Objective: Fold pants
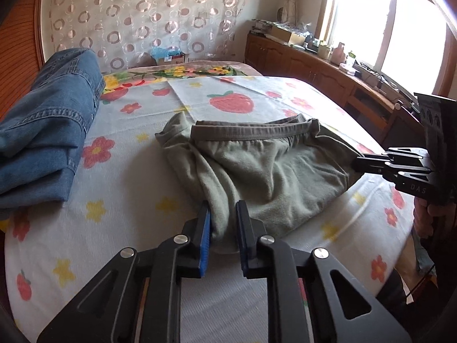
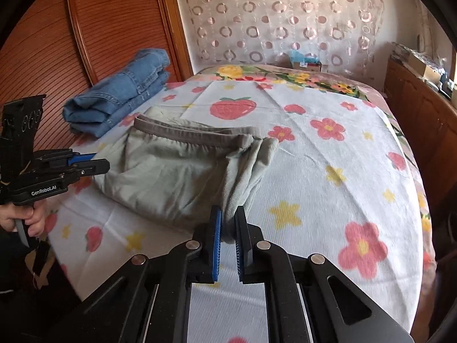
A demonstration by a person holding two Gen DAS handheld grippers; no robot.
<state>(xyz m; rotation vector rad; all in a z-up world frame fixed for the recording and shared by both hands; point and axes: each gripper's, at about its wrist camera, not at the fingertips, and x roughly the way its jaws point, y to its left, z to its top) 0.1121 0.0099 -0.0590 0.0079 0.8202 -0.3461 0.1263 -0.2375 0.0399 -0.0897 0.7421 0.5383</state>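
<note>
I see one pair of green pants (image 1: 257, 168) folded on the bed (image 1: 128, 177), waistband away from me, long axis running gripper to gripper. My left gripper (image 1: 222, 223) and right gripper (image 2: 228, 223) each pinch a near corner. One folded pair of jeans (image 1: 42, 143) lies just beside it.

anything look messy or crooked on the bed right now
Yes: the green pants are not flat. Near the left hand-held gripper the fabric bunches into wrinkled folds past the end of the waistband, and the right hand-held gripper pinches a twisted wad. The folded jeans look tidy.
</note>
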